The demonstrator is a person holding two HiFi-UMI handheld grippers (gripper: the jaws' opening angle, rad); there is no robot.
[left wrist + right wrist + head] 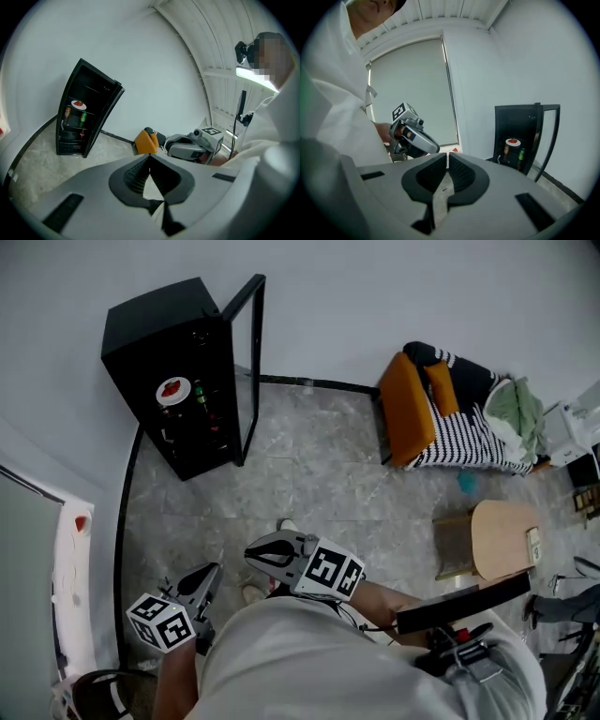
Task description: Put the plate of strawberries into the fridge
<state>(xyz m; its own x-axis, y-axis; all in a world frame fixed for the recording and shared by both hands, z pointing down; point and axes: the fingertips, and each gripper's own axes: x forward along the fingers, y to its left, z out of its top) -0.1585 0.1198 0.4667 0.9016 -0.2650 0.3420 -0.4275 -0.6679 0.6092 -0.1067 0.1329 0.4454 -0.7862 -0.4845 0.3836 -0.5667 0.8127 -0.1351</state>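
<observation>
Item: plate of strawberries [173, 389], round, so no long axis to speak of; it lies flat on an upper shelf inside the fridge [159, 329], berries upward, with bottles [201, 396] just beside and below it. Location relative to the fingers: well ahead of both pairs and well apart from them, beyond a stretch of bare floor [309, 474]. Fridge: tall black cabinet, long axis upright, open front turned towards the fingers; its door [251, 352] stands swung wide on the side nearer the right gripper [255, 555]. Right gripper: fingers narrow, all but touching, nothing between them; the plate [513, 141] sits ahead and to their right in the right gripper view. Left gripper [212, 574]: fingers pressed together, empty, held close to the person's body; the plate [78, 104] sits ahead and to their left in the left gripper view. Assessment: placing looks complete. The right fingers reach slightly further forward, so that hand seems better placed should the door need shutting.
</observation>
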